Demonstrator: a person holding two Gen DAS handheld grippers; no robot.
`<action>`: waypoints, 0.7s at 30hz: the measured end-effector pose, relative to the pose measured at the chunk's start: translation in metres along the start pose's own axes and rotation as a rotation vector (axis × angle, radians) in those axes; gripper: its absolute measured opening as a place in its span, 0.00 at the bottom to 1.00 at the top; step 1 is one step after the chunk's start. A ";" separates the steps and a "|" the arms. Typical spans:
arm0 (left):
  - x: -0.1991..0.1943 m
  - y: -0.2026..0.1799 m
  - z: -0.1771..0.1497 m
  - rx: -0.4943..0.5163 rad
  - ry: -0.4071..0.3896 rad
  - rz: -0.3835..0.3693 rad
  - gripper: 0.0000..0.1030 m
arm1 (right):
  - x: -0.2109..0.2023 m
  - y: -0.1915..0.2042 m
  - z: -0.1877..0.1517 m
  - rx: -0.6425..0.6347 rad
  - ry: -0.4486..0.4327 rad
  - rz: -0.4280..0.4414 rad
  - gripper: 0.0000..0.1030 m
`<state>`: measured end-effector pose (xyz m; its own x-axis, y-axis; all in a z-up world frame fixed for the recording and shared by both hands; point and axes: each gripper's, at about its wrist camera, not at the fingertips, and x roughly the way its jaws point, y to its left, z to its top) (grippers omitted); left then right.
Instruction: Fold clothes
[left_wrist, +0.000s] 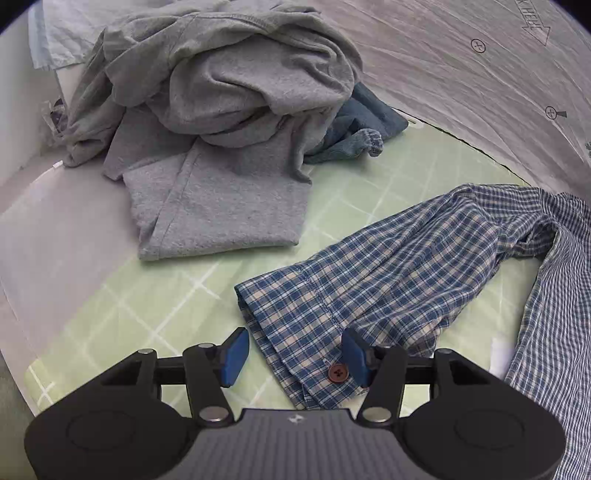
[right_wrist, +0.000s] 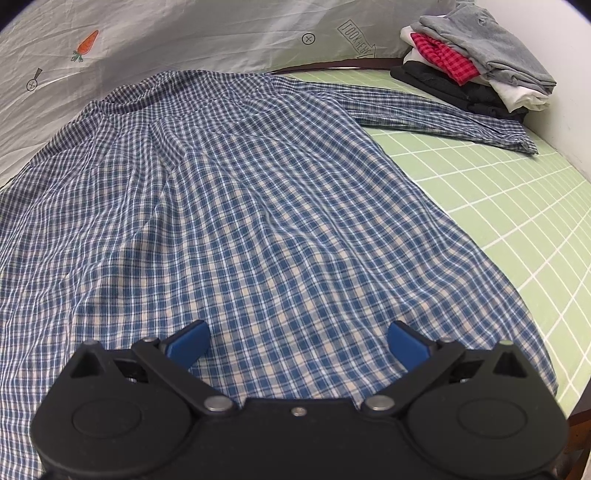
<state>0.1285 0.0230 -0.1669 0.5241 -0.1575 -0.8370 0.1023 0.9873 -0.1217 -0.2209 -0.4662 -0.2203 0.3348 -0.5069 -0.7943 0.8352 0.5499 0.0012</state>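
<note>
The plaid shirt (right_wrist: 229, 206) is blue, white and cream checked, spread out broad and mostly flat on the green grid mat (right_wrist: 517, 221), with soft ripples running through its body. In the right wrist view one long sleeve (right_wrist: 443, 118) stretches away to the far right, lying flat across the mat and ending just short of the white wall. In the left wrist view the other sleeve (left_wrist: 369, 273) lies loosely creased across the mat, its cuff (left_wrist: 295, 354) nearest the camera and carrying a dark red button (left_wrist: 337, 372).

No baskets or bins show. At the far right of the right wrist view sits a stack of folded clothes (right_wrist: 476, 74): black at the bottom, white, a red-and-black check, and grey on top. In the left wrist view a heap of unfolded grey garments (left_wrist: 221, 110) lies at the far left, with a blue denim piece (left_wrist: 362, 125) poking out on its right side. A pale wrinkled sheet (right_wrist: 184, 33) with printed marks and a small carrot rises behind the mat.

The left gripper (left_wrist: 295, 358) is spread wide and holds nothing; the cuff lies between its blue pads (left_wrist: 234, 356), the right-hand pad just beside the button. The right gripper (right_wrist: 297, 345) is also wide apart and empty, hovering low over the near hem of the shirt's body, cloth filling the gap between its fingers.
</note>
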 end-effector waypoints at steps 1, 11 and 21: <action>0.001 -0.001 0.000 0.001 -0.011 0.003 0.56 | 0.000 0.000 0.000 0.000 0.000 0.000 1.00; -0.009 -0.028 0.017 0.254 -0.173 0.146 0.03 | 0.003 0.003 0.002 0.012 -0.013 -0.007 1.00; -0.019 0.002 0.061 0.089 -0.251 0.292 0.37 | 0.007 0.002 0.007 0.001 -0.013 0.002 1.00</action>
<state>0.1702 0.0268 -0.1186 0.7314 0.1186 -0.6716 -0.0148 0.9873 0.1582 -0.2140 -0.4734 -0.2221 0.3424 -0.5145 -0.7861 0.8348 0.5505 0.0033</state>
